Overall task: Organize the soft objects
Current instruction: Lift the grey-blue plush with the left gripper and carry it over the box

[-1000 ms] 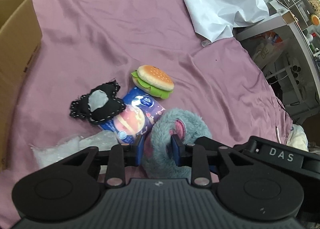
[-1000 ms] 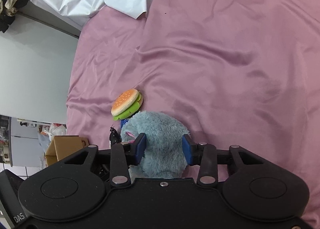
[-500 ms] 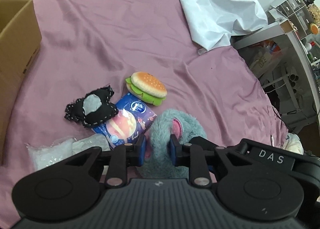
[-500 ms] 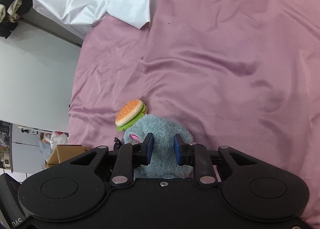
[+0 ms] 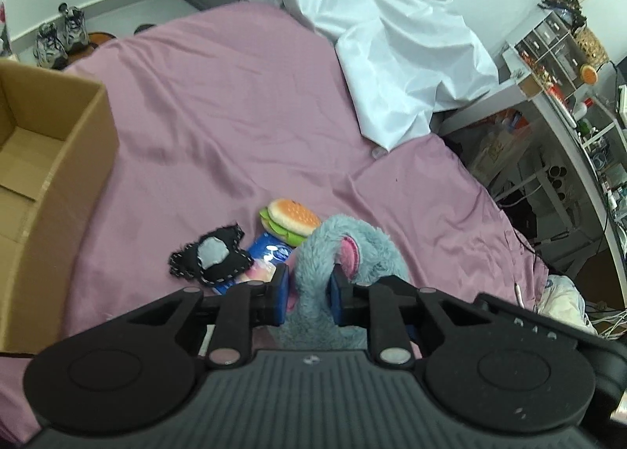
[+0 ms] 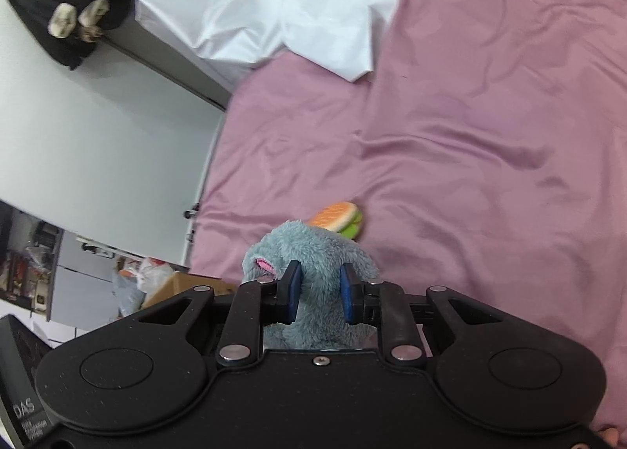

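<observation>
A grey-blue furry plush toy (image 5: 313, 253) with a pink ear is held by both grippers above the pink bedsheet (image 5: 219, 104). My left gripper (image 5: 308, 294) is shut on one part of it. My right gripper (image 6: 318, 298) is shut on another part of the plush toy (image 6: 313, 253). A plush burger (image 5: 292, 216) lies on the sheet just beyond the toy and also shows in the right wrist view (image 6: 337, 216). A black stitched plush (image 5: 209, 259) lies on a blue tissue pack (image 5: 270, 255) to the left.
An open cardboard box (image 5: 47, 182) stands at the left on the bed. A white sheet (image 5: 392, 41) is piled at the far side. Shelves and clutter (image 5: 568, 104) stand beyond the bed's right edge. Shoes (image 5: 55, 37) sit on the floor.
Both grippers closed on the plush toy and have lifted it off the sheet. The views rose, so the bed and the other toys look farther away.
</observation>
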Motion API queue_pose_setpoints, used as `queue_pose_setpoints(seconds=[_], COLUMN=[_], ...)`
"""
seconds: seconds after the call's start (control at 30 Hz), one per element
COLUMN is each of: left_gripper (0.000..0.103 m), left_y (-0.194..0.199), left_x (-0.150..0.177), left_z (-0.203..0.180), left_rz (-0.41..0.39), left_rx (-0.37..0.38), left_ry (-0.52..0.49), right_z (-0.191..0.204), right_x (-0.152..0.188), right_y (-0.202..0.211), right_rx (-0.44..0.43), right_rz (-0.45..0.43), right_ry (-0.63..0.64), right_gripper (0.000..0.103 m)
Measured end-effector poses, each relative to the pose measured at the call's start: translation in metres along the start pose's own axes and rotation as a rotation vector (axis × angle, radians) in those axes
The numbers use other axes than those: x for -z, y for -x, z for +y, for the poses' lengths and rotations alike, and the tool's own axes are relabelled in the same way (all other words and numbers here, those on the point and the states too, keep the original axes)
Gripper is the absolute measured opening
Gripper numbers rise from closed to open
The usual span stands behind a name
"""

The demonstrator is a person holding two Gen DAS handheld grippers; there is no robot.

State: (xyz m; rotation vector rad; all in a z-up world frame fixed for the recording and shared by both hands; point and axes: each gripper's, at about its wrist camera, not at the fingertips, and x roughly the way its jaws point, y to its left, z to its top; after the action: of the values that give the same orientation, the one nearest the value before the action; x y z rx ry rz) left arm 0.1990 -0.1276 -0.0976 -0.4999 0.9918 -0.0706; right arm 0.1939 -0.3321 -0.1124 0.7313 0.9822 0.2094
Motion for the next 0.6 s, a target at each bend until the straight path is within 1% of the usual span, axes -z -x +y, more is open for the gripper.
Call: queue_pose_setpoints(seconds=[0.23,0.37,0.6], left_gripper=[0.019,0.019,0.017], left_y=[0.026,0.040,0.063], left_x=[0.001,0.003,0.004], left_z=[-0.002,0.000,0.008], left_rz=[-0.039,-0.066,-0.108], left_rx=[0.004,0.004,-0.004], left_ry=[-0.026,-0.036,-0.032], right_z=[0.010,0.019,0.032], right_x=[0.008,0.014,0.023], right_y=[0.016,0.025,0.033], right_rx=[-0.054,-0.077,-0.132], right_rz=[-0.032,-0.057,-0.063], right_ry=[0.014,0.049,0.086], right_gripper=[0.019,0.019,0.016])
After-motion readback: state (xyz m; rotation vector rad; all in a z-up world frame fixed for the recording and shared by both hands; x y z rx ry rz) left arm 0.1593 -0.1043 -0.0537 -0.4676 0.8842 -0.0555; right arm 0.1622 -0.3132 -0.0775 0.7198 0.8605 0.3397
